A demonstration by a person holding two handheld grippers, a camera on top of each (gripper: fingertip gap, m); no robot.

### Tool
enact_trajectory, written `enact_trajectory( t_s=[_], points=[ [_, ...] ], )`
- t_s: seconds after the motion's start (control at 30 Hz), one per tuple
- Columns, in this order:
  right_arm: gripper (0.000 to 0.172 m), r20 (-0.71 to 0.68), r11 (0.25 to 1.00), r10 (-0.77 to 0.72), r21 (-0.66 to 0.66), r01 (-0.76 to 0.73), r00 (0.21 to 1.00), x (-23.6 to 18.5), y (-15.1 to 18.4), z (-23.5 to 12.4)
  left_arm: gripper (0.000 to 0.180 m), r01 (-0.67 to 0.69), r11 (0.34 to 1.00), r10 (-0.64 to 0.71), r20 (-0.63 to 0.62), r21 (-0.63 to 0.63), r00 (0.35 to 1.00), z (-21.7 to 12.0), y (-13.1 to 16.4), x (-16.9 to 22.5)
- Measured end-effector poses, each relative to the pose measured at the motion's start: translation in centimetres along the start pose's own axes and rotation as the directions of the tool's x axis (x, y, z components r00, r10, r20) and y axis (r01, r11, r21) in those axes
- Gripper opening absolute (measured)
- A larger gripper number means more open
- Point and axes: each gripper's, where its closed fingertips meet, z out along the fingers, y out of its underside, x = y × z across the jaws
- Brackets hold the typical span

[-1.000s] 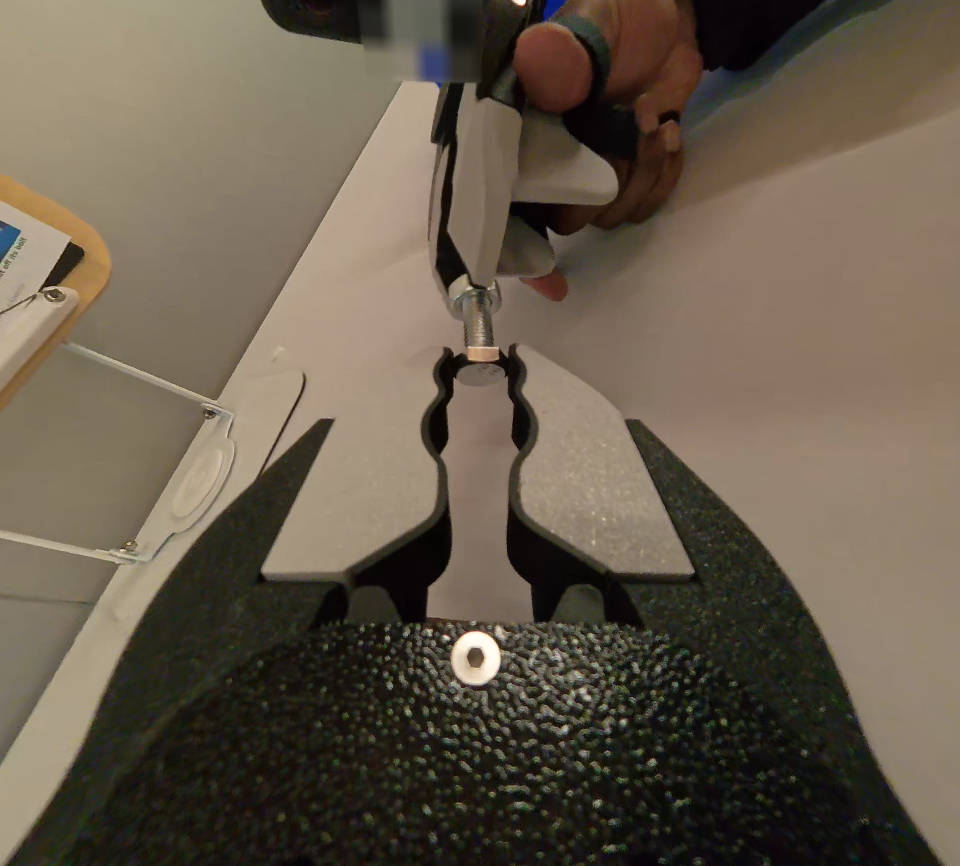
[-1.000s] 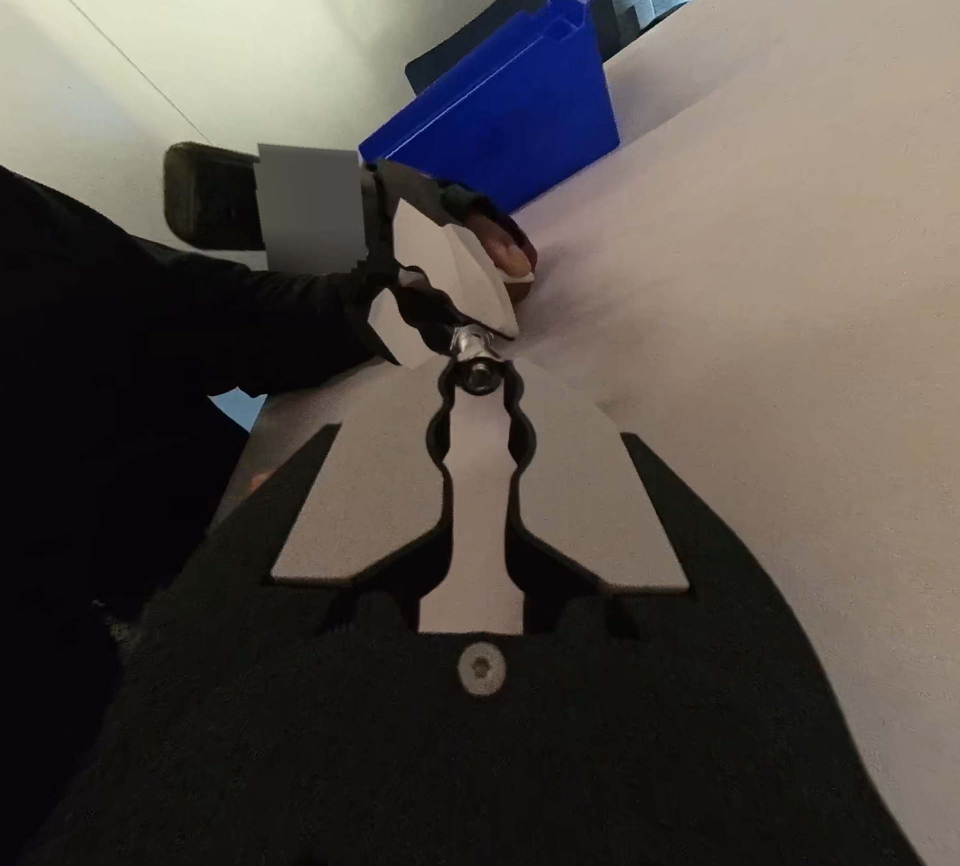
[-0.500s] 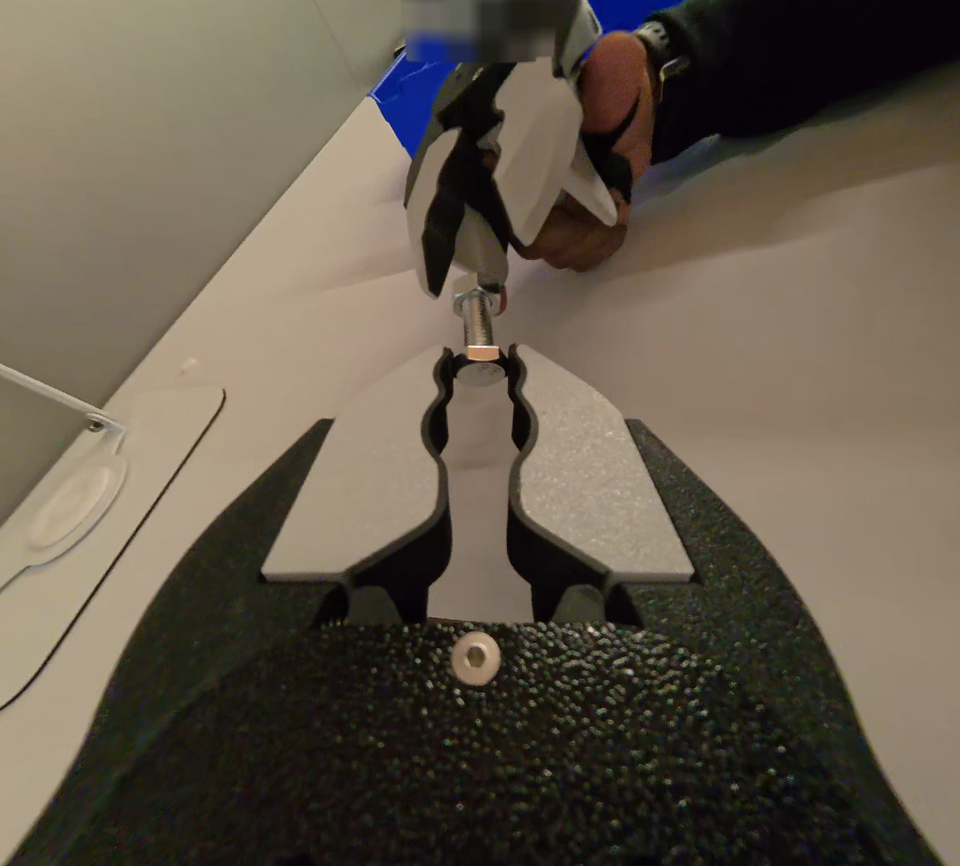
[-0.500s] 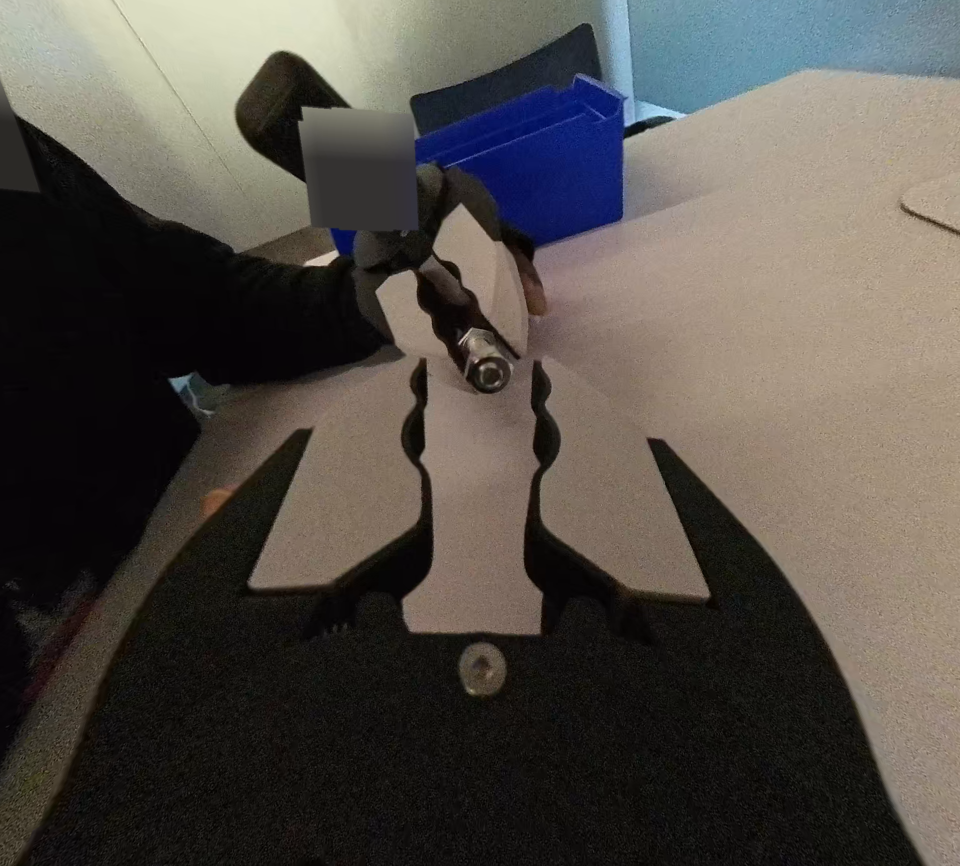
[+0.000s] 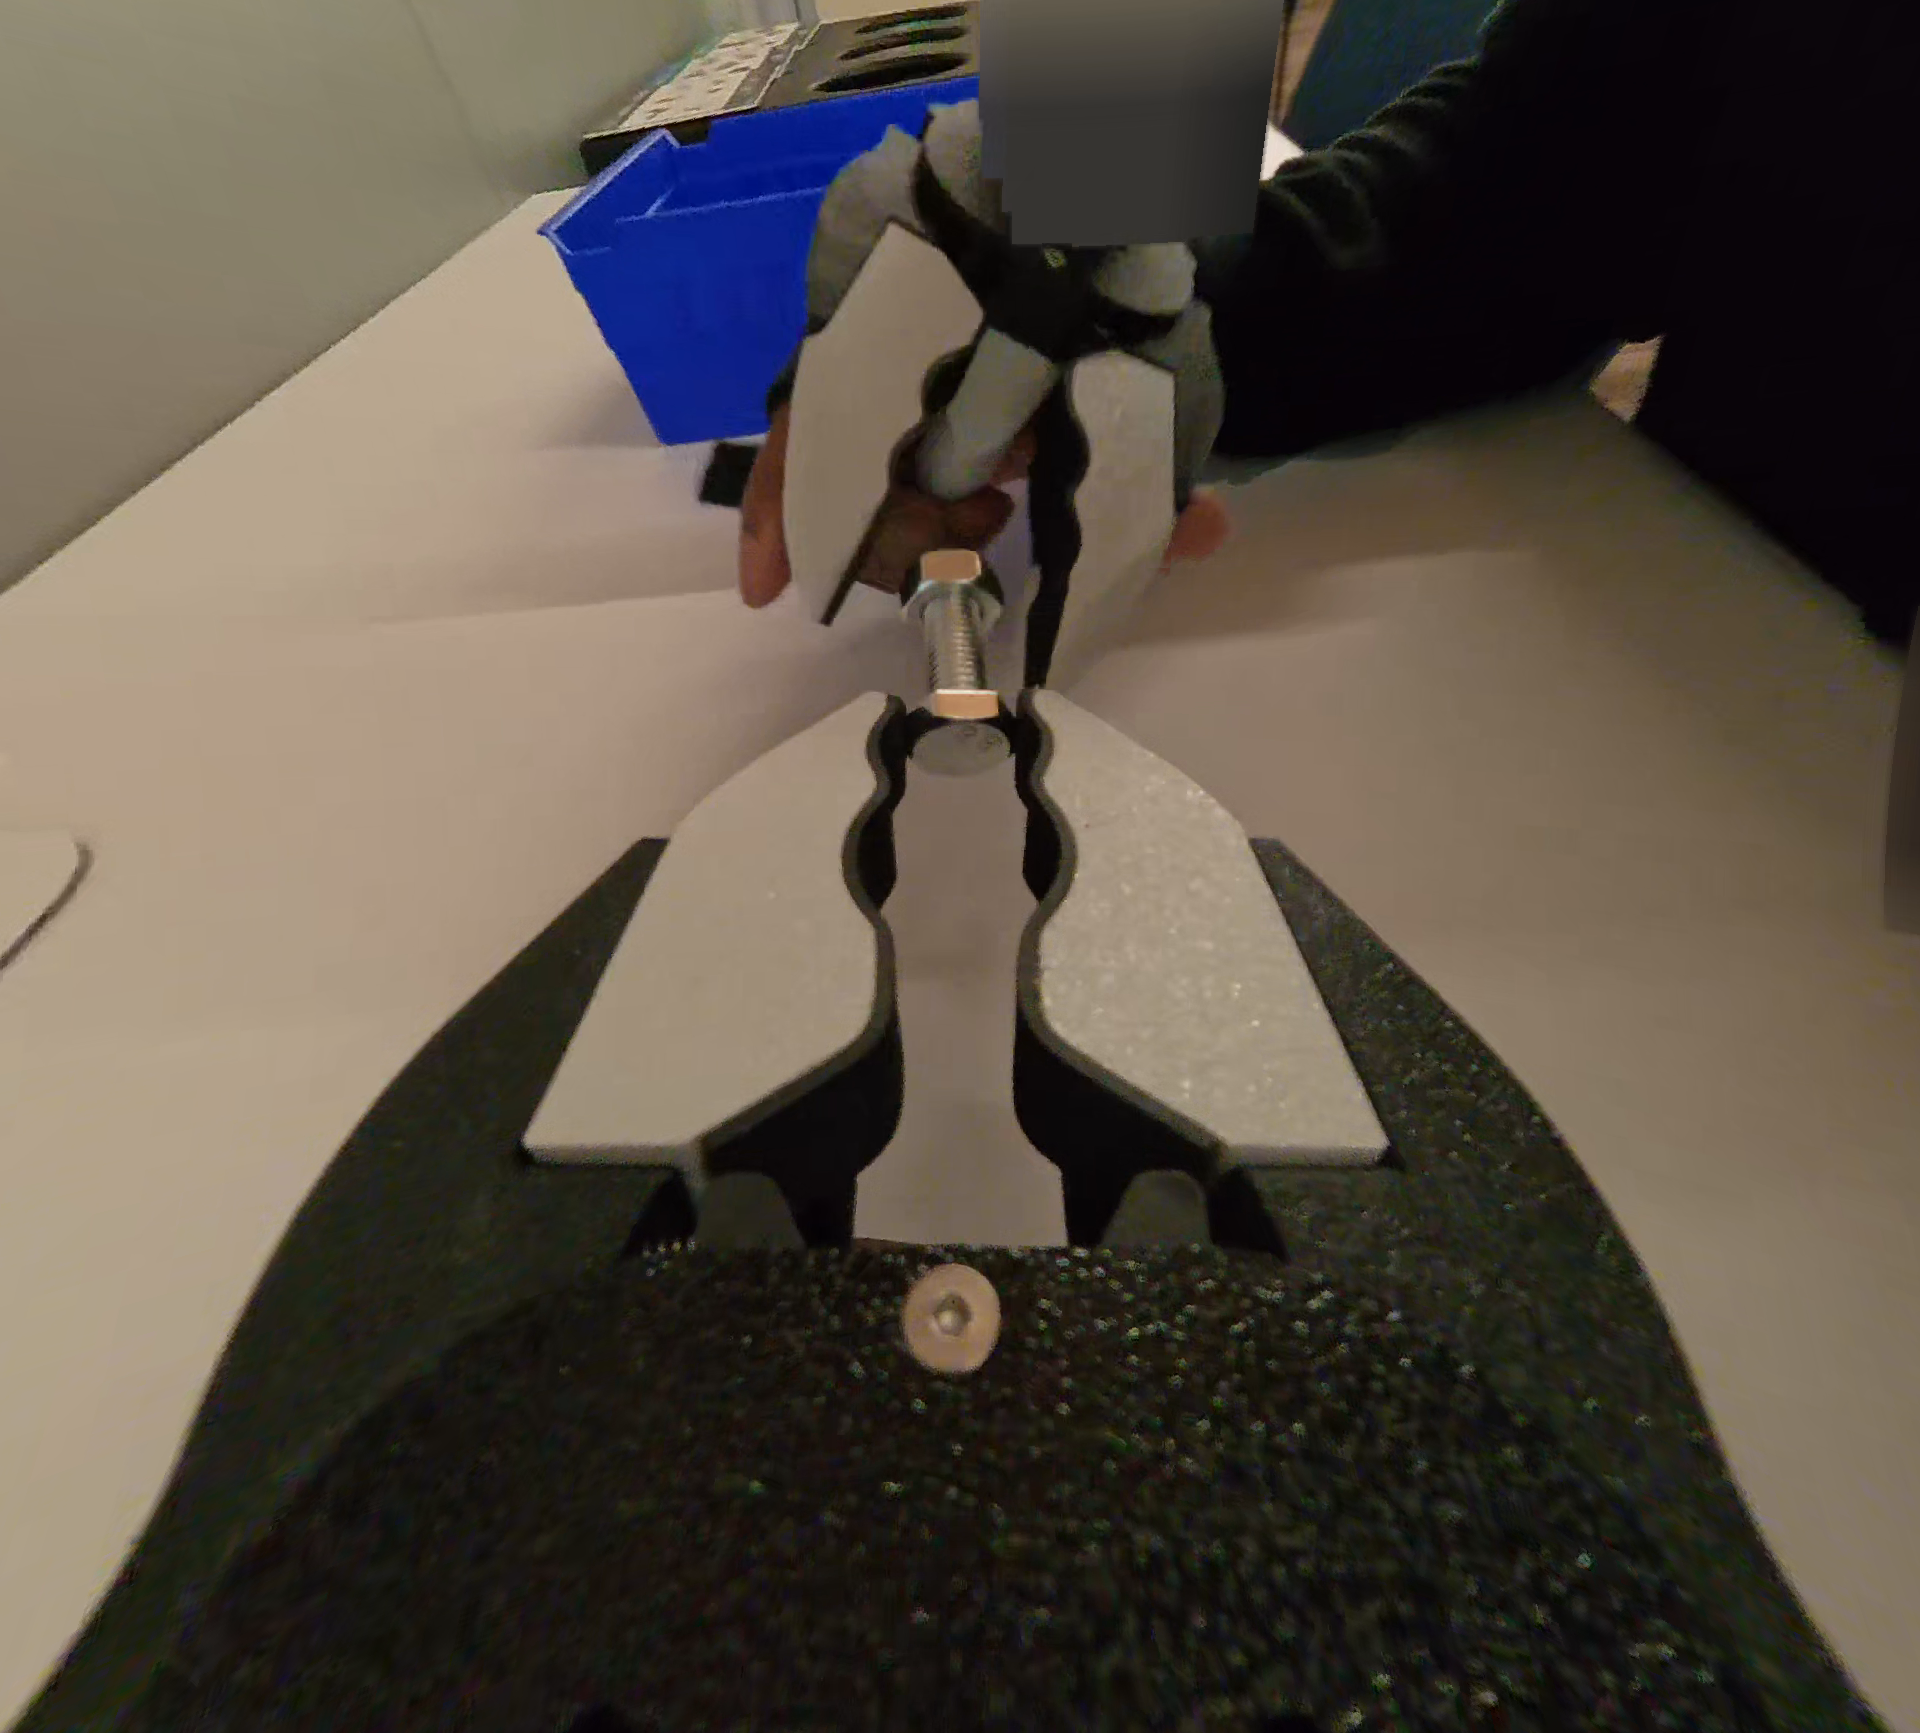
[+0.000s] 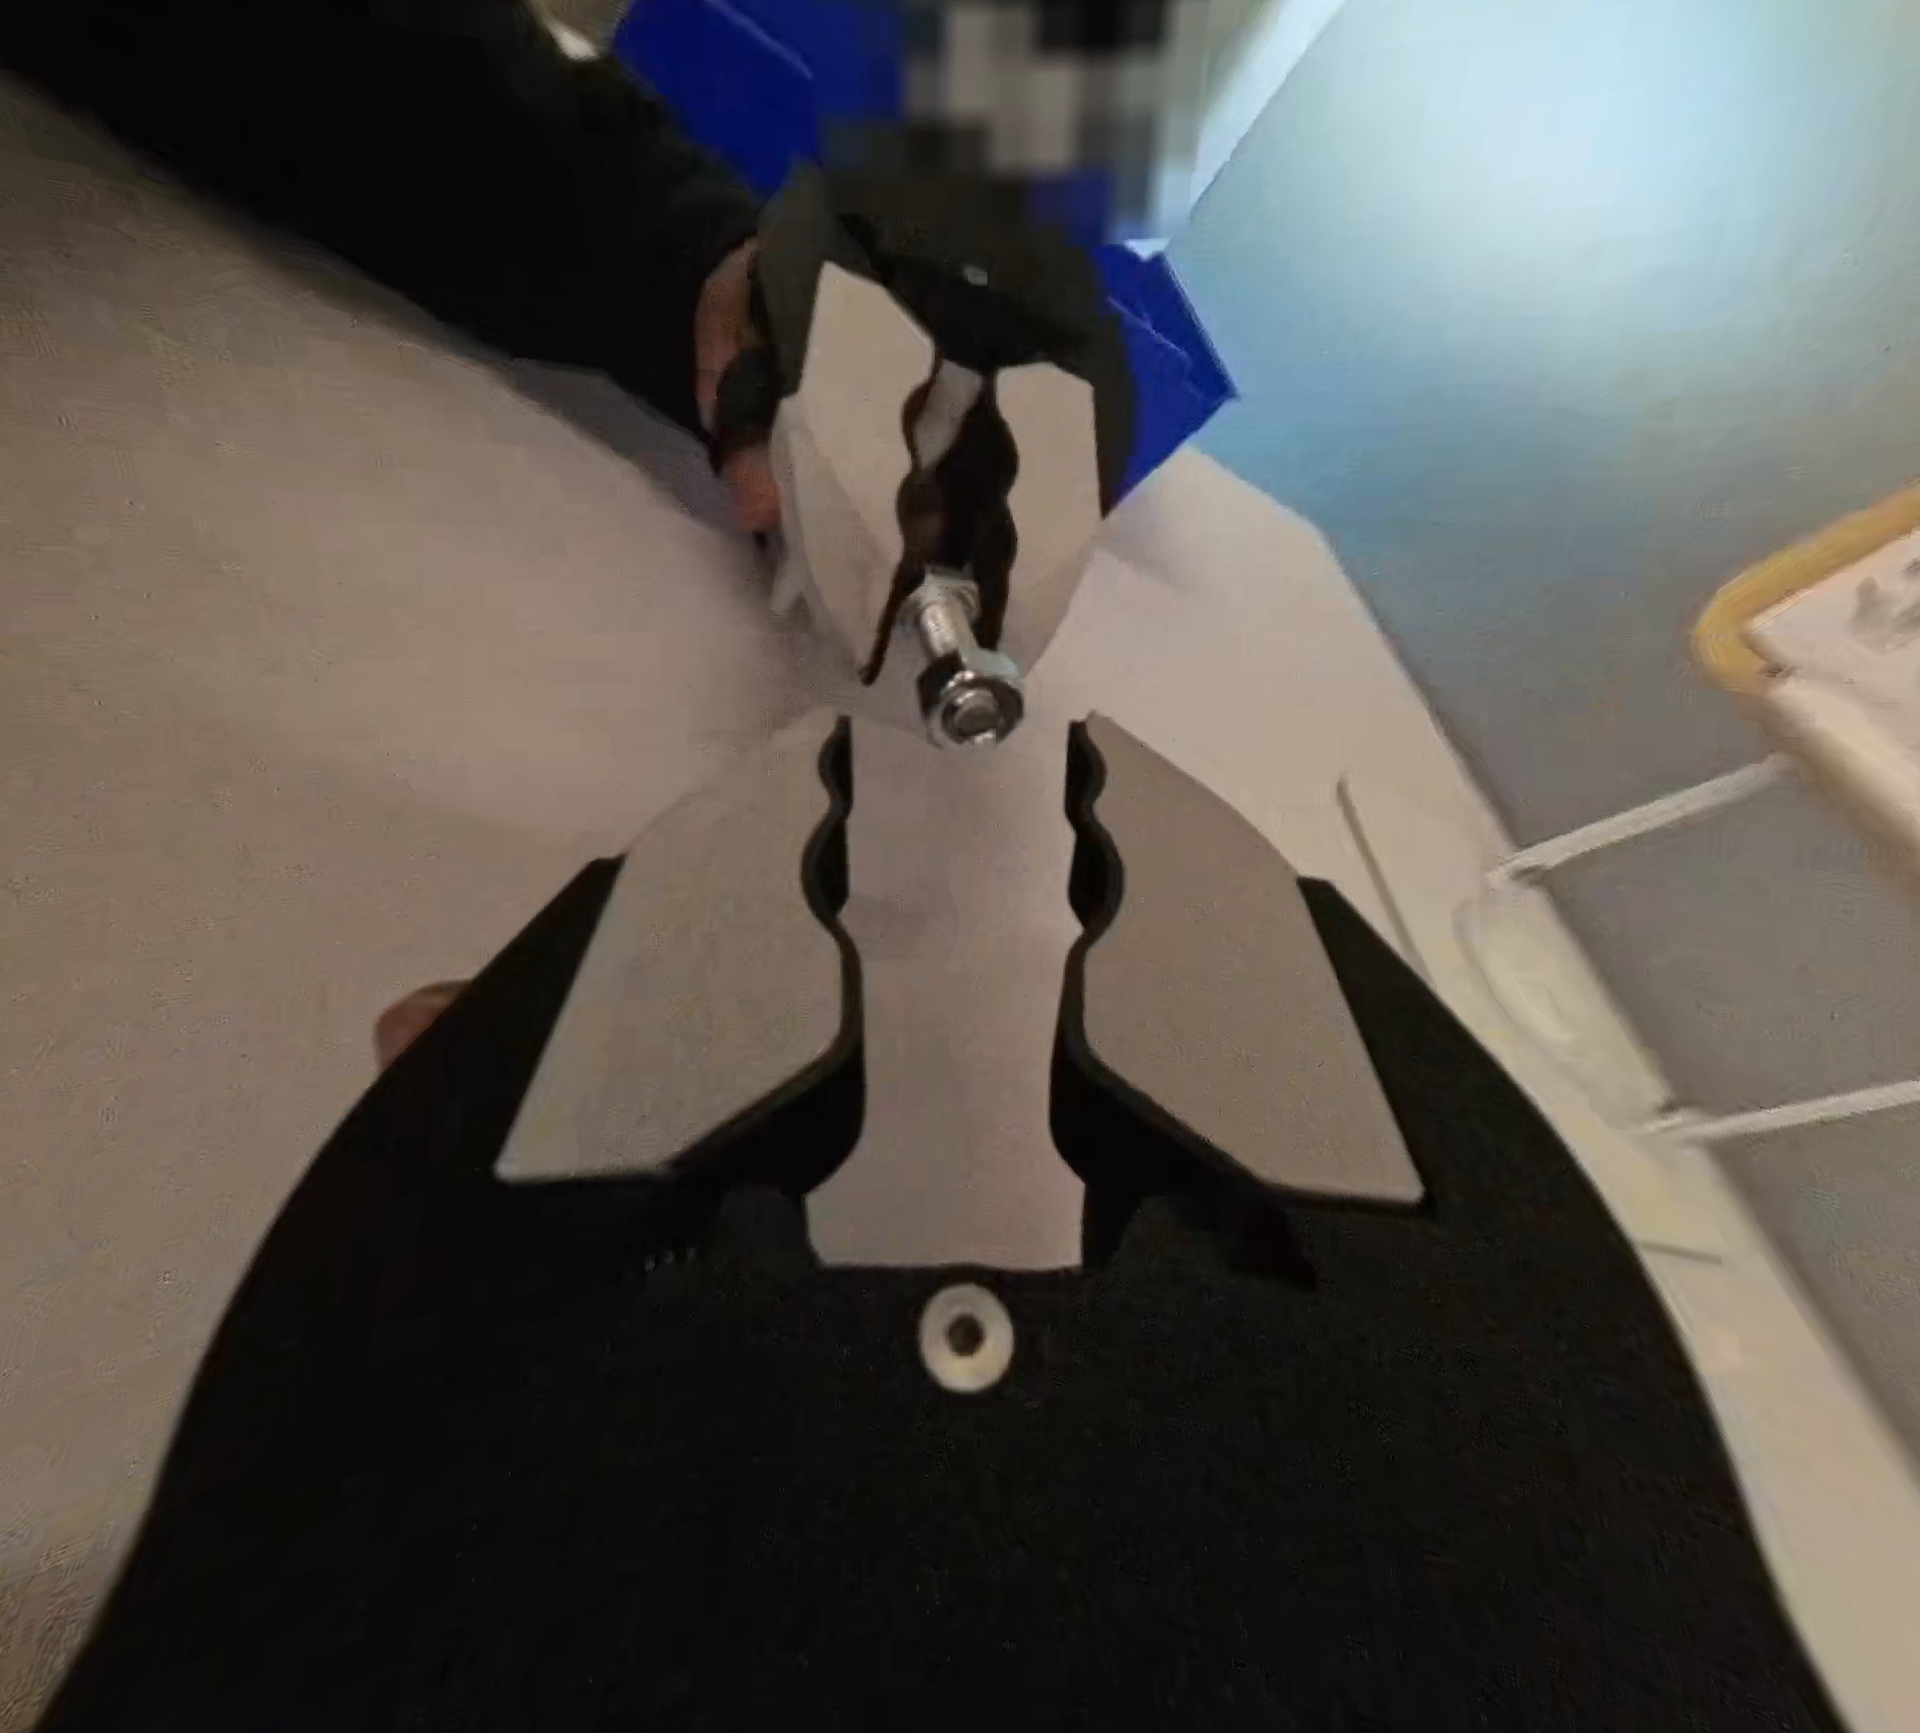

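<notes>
Two hand-held claws face each other over a pale table point(image 5: 312, 748), with a silver bolt between them as the landmark. Behind the bolt, toward the wall, stands a blue plastic bin point(image 5: 707, 301), and behind the bin a black box with round holes point(image 5: 831, 62). A person's dark sleeve point(image 5: 1455, 260) reaches in from the right behind the bolt.

The left claw point(image 5: 956, 727) is clenched on the hexagonal head of the bolt point(image 5: 958, 644), both pads pressing its sides. The bolt is bright metal with a threaded shank that points away from this claw. A silver nut point(image 6: 971, 696) sits near the shank's far end.

The right claw point(image 6: 961, 733) is released, its pads standing wide on either side of the nut end and not touching it.
</notes>
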Motion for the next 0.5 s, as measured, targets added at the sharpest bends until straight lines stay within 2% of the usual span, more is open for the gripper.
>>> enact_trajectory(
  t_s=[0.07, 0.17, 0.23, 0.3, 0.33, 0.37, 0.43, 0.5],
  points=[
    [0.039, 0.04, 0.966, 0.255, 0.033, -0.256, 0.966, 0.8, -0.3, 0.2, 0.019, -0.051, 0.999, 0.051, 0.069, -0.001, 0.996, -0.2, 0.1, -0.9],
    [0.039, 0.156, 0.821, 0.557, 0.047, -0.57, 0.816, 1.3, -0.6, 0.3, 0.019, -0.155, 0.987, 0.158, 0.154, -0.034, 0.975, -0.5, 0.3, -1.7],
    [0.037, 0.192, 0.761, 0.628, 0.052, -0.646, 0.754, 1.4, -0.7, 0.2, 0.019, -0.209, 0.975, 0.219, 0.175, -0.071, 0.96, -0.6, 0.5, -1.8],
    [0.032, 0.2, 0.75, 0.645, 0.022, -0.661, 0.738, 1.1, -0.5, 0.5, 0.019, -0.235, 0.968, 0.247, 0.18, -0.088, 0.952, -0.5, 0.6, -1.7],
    [0.028, 0.189, 0.776, 0.618, 0.009, -0.63, 0.763, 0.8, -0.3, 0.7, 0.019, -0.241, 0.966, 0.254, 0.175, -0.089, 0.951, -0.4, 0.6, -1.6],
    [0.018, 0.165, 0.833, 0.542, 0.02, -0.553, 0.824, 0.6, -0.3, 0.7, 0.019, -0.24, 0.967, 0.252, 0.164, -0.088, 0.954, -0.4, 0.6, -1.4],
    [0.017, 0.106, 0.957, 0.277, 0.056, -0.283, 0.955, 0.0, -0.7, 0.4, 0.019, -0.18, 0.982, 0.186, 0.11, -0.061, 0.976, -0.2, 0.4, -0.7],
    [0.018, 0.035, 0.995, -0.047, 0.085, 0.044, 0.998, -0.7, -1.4, 0.0, 0.019, -0.074, 0.997, 0.074, 0.001, -0.017, 0.997, 0.0, 0.0, 0.5]
  ],
)
